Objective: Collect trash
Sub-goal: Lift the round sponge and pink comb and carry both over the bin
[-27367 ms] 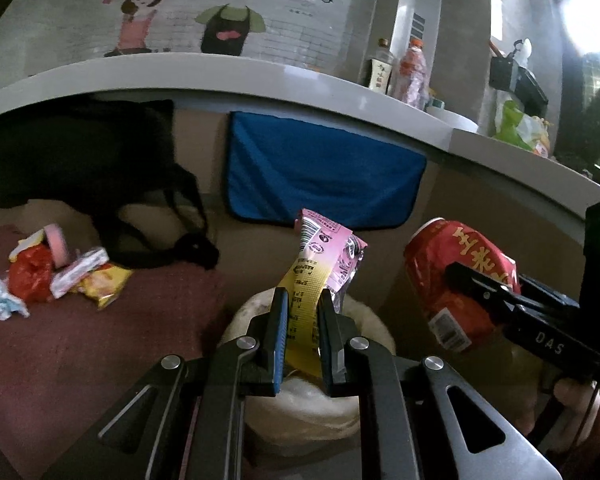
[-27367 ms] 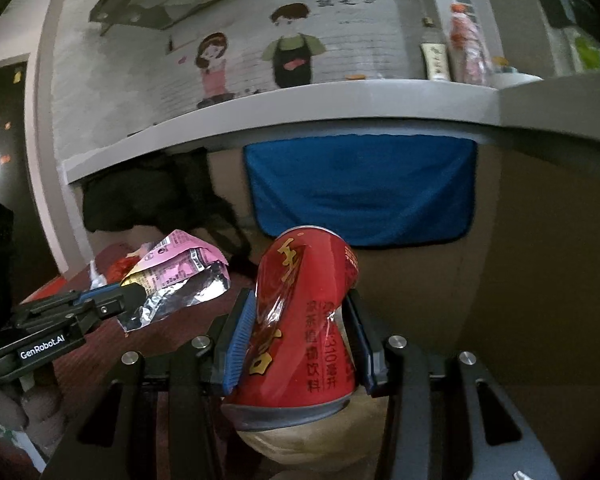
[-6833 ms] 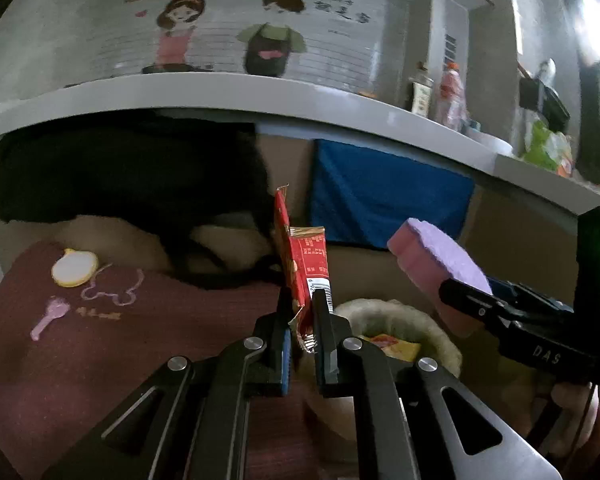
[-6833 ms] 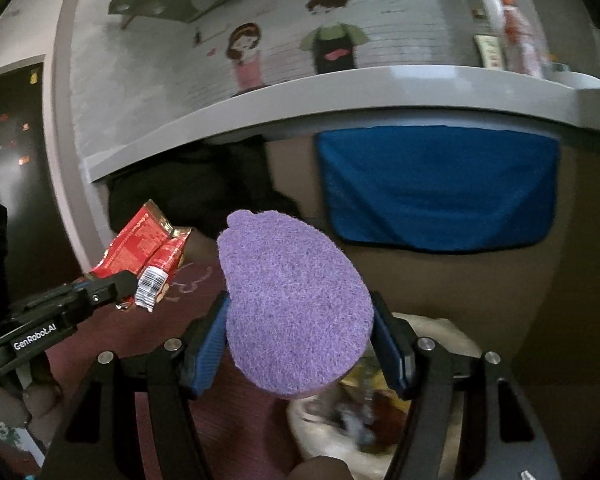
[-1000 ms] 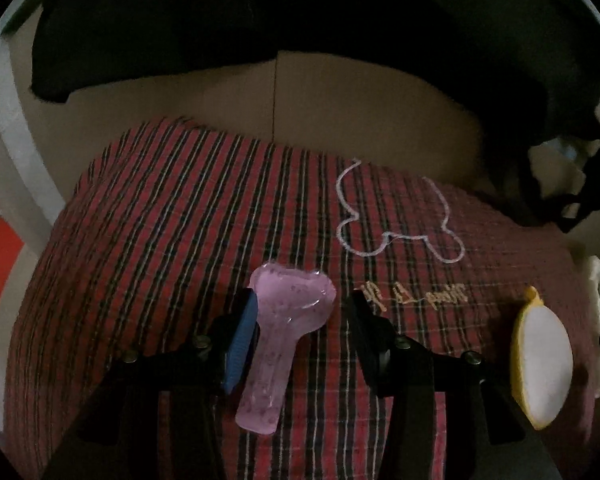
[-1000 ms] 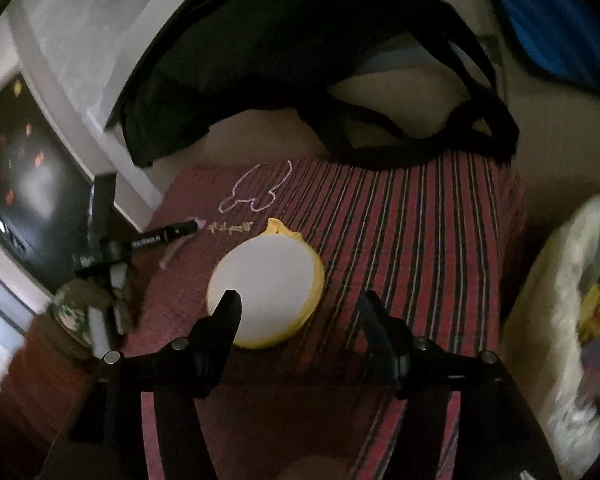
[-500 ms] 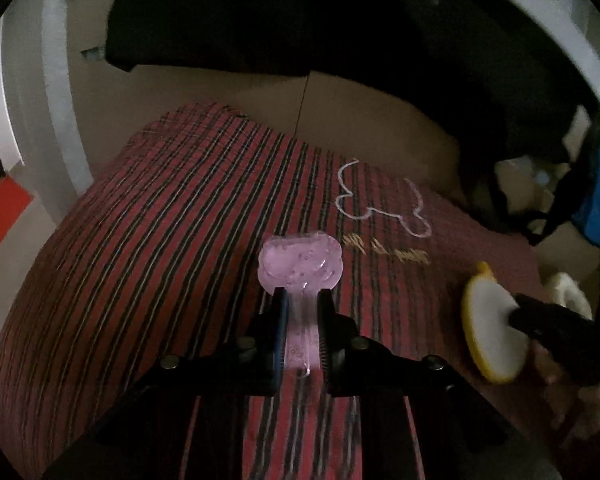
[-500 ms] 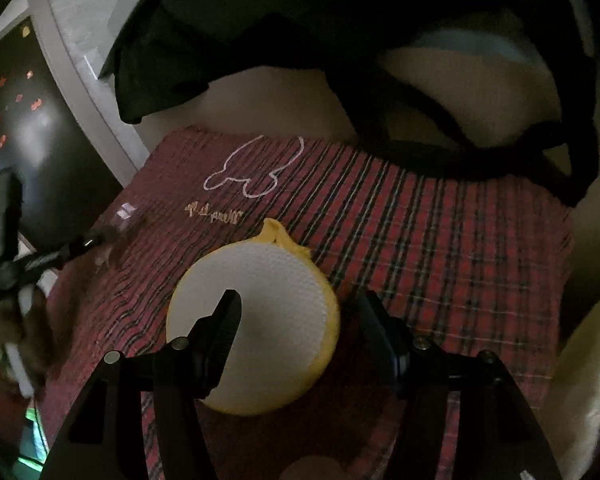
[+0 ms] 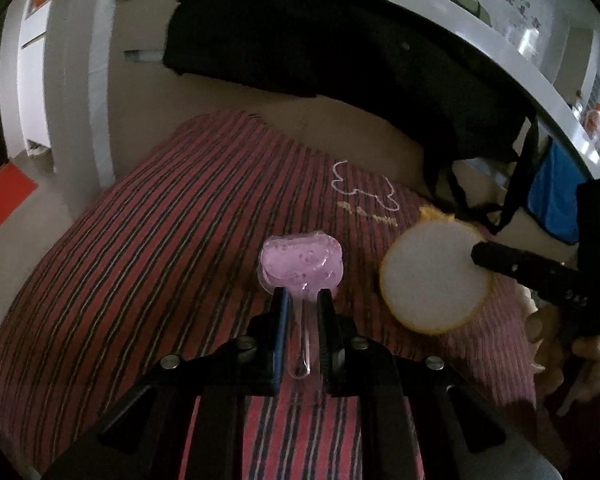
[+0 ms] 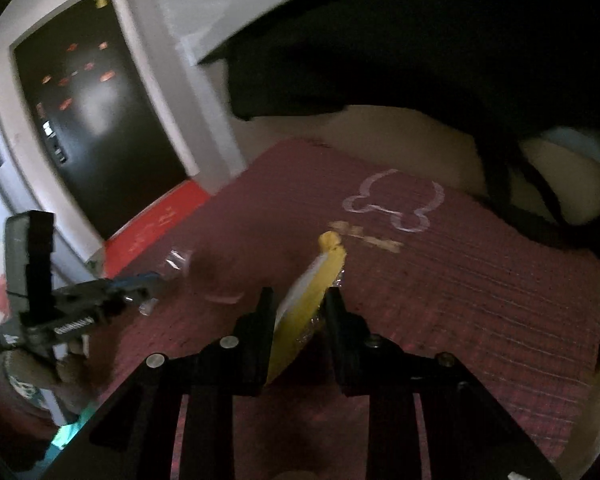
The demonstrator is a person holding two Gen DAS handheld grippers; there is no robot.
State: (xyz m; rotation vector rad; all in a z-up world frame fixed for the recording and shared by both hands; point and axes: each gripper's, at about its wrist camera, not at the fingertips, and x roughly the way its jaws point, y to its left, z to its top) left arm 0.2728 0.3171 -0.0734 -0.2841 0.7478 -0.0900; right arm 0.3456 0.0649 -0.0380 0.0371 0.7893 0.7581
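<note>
My left gripper (image 9: 301,295) is shut on the clear handle of a pink spoon-shaped wrapper (image 9: 300,266) and holds it above the red striped cloth (image 9: 140,248). My right gripper (image 10: 300,296) is shut on a round yellow-and-white pad (image 10: 312,292), held on edge and lifted off the cloth. In the left wrist view the pad (image 9: 434,276) hangs flat-faced from the right gripper's dark fingers (image 9: 512,260). The left gripper (image 10: 140,284) shows blurred in the right wrist view, at left.
A black bag (image 9: 340,48) lies along the back under a white ledge (image 9: 460,12). A blue towel (image 9: 556,204) hangs at far right. A dark doorway (image 10: 92,120) and red floor mat (image 10: 156,220) are left of the cloth. A white embroidered outline (image 10: 396,204) marks the cloth.
My right gripper has closed on the yellow pad and lifted it on edge. My left gripper has raised the pink wrapper a little higher.
</note>
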